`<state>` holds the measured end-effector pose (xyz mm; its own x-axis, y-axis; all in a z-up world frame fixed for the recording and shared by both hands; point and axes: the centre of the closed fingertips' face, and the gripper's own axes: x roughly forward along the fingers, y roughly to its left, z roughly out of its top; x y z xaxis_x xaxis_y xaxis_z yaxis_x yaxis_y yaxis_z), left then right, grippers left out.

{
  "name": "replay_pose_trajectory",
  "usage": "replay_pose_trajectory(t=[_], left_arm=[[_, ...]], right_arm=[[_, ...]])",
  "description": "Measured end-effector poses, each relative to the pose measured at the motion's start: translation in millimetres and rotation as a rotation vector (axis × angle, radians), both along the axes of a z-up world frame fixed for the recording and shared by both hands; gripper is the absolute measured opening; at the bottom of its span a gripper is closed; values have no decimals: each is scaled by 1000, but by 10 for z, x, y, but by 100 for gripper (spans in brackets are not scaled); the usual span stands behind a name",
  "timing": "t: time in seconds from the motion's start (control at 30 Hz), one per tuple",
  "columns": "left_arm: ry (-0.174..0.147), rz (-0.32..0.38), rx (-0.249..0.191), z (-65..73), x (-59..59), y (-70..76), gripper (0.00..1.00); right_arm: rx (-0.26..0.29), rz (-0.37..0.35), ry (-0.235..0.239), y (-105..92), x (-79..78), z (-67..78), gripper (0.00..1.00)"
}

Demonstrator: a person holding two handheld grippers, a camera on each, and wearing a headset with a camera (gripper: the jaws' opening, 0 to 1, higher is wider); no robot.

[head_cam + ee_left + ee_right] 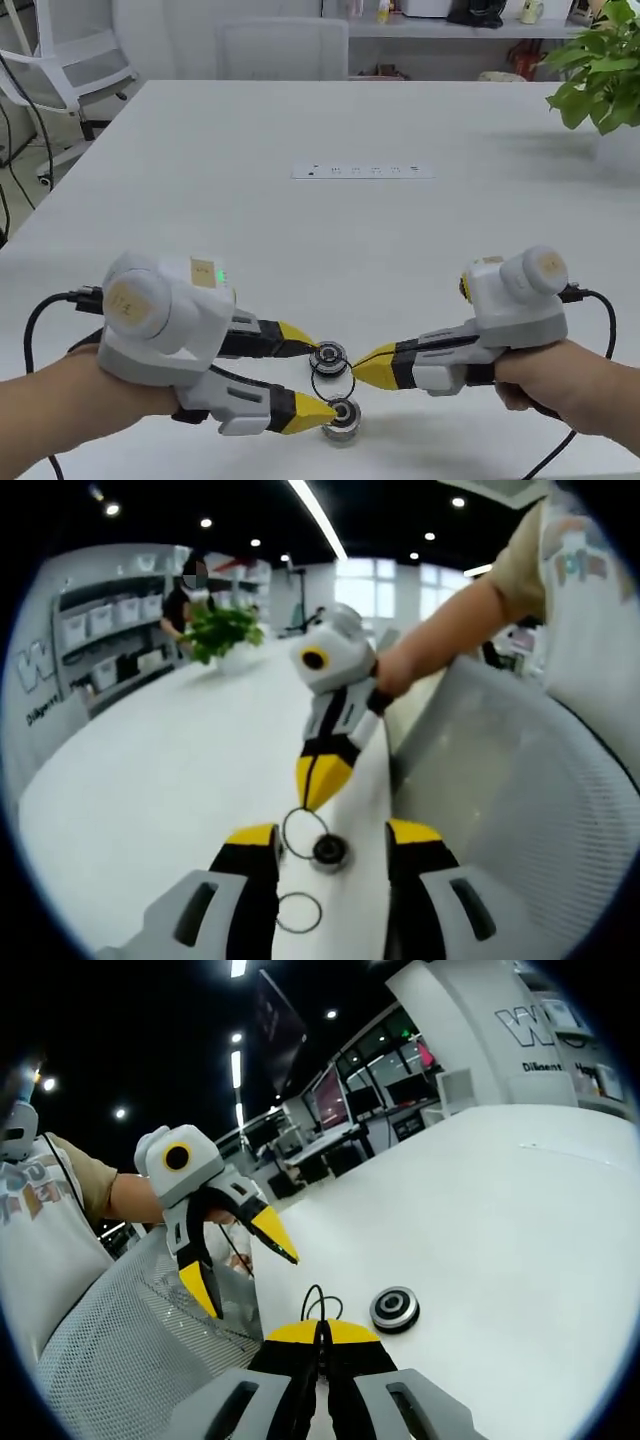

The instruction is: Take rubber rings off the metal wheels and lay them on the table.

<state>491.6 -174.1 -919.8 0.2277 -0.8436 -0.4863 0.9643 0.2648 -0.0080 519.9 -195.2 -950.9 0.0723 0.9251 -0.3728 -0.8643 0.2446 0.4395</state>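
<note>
Pinching a thin black rubber ring [285, 832] between its yellow tips, my right gripper [358, 366] has its fingers pressed fully together, with only the ring's cord between them. In the right gripper view the ring rises as a narrow loop straight out of the closed tips. The loop stretches from those tips toward the spread fingers of my left gripper [305, 375].

My left gripper stands wide open and holds nothing. Its two yellow-tipped fingers are well apart, and the right gripper's tips point into the gap from the front.

One metal wheel [328, 357] lies flat on the white table [320, 230] between the left fingers. It sits just ahead of the far fingertip and just beside the right gripper's tips. The held ring overlaps this wheel's edge. I cannot tell whether the ring is hooked on the wheel or only passes over it.

A second wheel [342, 418] sits just beyond the tip of the left gripper's near finger, close to it.

In the left gripper view a second ring [277, 912] lies flat on the table, loose and round. It is deeper in between the left fingers, behind the first wheel and apart from it.
</note>
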Motion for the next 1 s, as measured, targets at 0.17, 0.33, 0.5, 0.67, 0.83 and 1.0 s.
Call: replay_pose_trajectory(t=[0.17,0.33,0.5,0.67,0.83,1.0], left_arm=[[-17,28,-6,64,25,128,49],[-18,66,-15,91,36,264,52],[-27,102,-25,122,42,394,56],[-29,137,-25,105,53,534,59],[-28,165,-24,66,42,641,60],[-25,185,-25,41,35,704,63]], right_arm=[[12,8,-17,82,45,101,0],[14,19,-27,178,86,159,0],[9,38,-31,288,95,164,0],[-12,57,-26,383,85,99,0],[-39,77,-10,473,53,14,0],[-66,103,10,567,-9,-84,0]])
